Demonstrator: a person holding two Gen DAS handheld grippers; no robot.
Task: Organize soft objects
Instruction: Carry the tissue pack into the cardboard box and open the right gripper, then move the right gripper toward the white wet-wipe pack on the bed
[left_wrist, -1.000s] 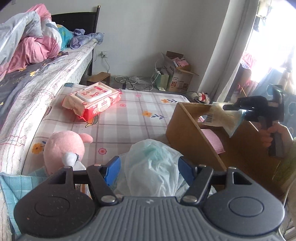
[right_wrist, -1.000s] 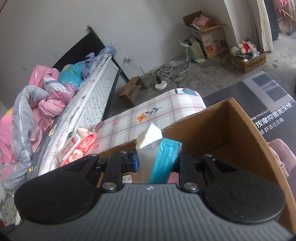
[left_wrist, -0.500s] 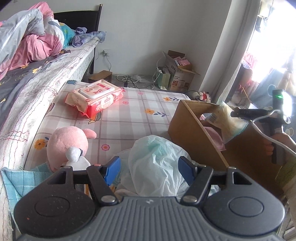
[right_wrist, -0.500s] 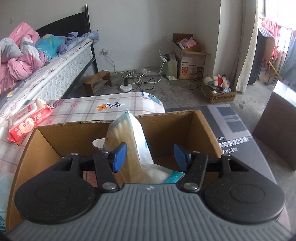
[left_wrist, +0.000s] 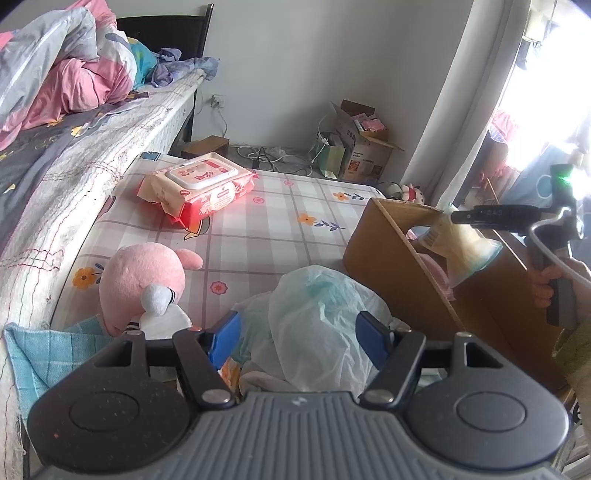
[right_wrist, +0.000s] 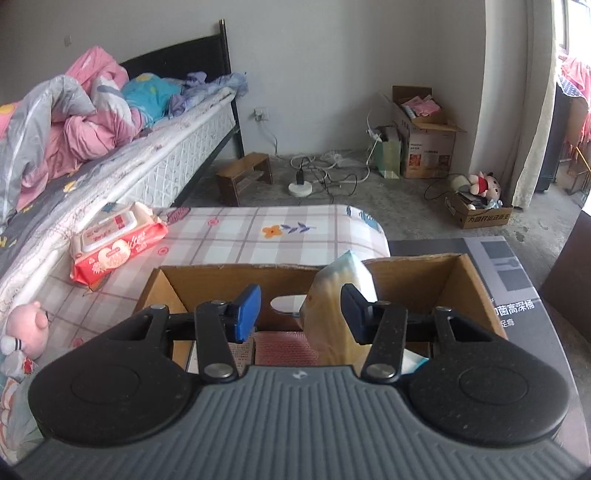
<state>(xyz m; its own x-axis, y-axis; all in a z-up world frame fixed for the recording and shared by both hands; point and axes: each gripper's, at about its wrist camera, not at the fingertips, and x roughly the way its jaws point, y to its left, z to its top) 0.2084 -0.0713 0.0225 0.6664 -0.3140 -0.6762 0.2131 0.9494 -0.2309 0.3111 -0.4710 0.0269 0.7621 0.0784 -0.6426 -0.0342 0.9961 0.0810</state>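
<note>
My left gripper (left_wrist: 298, 338) is shut on a white plastic bag (left_wrist: 314, 306) with something teal inside; the bag rests on the checked mattress (left_wrist: 258, 229). To its right stands an open cardboard box (left_wrist: 388, 251) (right_wrist: 221, 266). A yellowish tissue pack (right_wrist: 332, 288) (left_wrist: 465, 247) stands upright inside the box. My right gripper (right_wrist: 301, 314) hovers over the box with its jaws closing. The pack is between them, close to the right pad, and the left pad is clear of it. A pink plush (left_wrist: 144, 273) (right_wrist: 27, 321) lies left of the bag.
A red wet-wipes pack (left_wrist: 199, 184) (right_wrist: 114, 240) lies farther back on the mattress. A light blue cloth (left_wrist: 33, 350) hangs at the near left edge. A pink pack (right_wrist: 284, 347) lies on the box floor. A bed with crumpled quilts (right_wrist: 74, 122) borders the left.
My right gripper rolled level, let go of the tissue pack and drew back; the pack now stands in the box. The left gripper and its bag stayed put.
</note>
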